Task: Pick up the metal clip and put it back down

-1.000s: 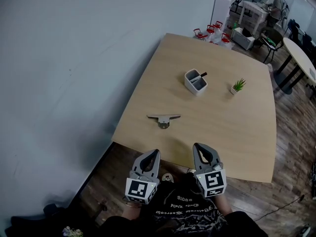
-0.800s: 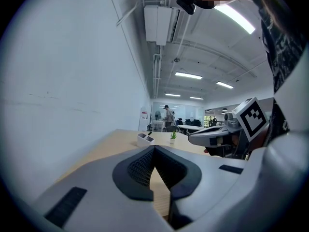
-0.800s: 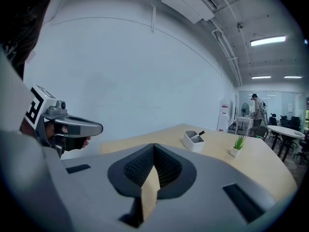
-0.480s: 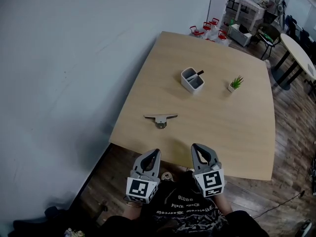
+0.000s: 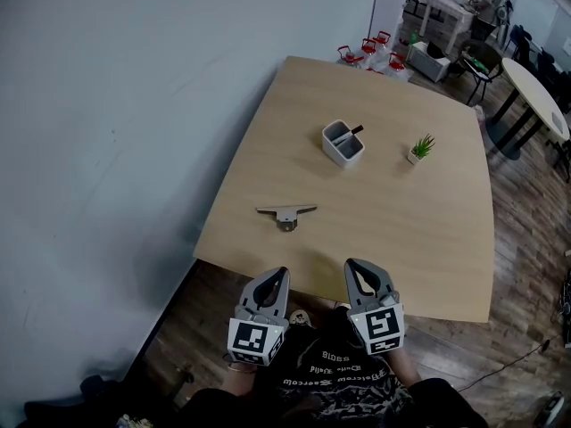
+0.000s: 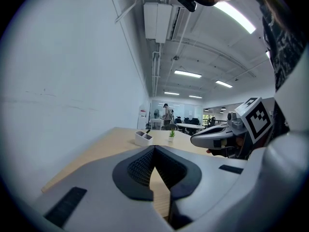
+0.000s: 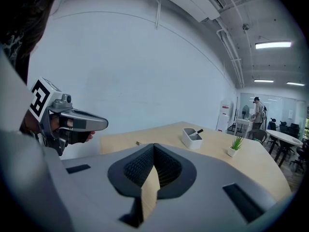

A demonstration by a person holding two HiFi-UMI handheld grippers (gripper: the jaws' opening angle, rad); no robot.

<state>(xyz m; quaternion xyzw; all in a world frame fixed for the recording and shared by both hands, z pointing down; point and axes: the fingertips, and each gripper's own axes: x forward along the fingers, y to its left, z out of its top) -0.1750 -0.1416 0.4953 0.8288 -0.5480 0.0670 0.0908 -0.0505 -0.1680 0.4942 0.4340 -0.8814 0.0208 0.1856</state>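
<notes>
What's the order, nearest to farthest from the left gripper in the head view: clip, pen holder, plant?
1. Clip: near table edge, ahead of left gripper.
2. Pen holder: mid-table.
3. Plant: right of holder, farthest.

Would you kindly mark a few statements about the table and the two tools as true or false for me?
1. The metal clip lies on the table, and neither tool touches it. True.
2. The left tool is open. False: its jaws are together with nothing between them.
3. The plant stands inside the white holder. False: it stands on the table by itself, to the right of the holder in the head view.
4. A dark pen sticks out of the white holder. True.
5. The right tool grips the clip. False: it is shut and empty, at the near edge of the table.
</notes>
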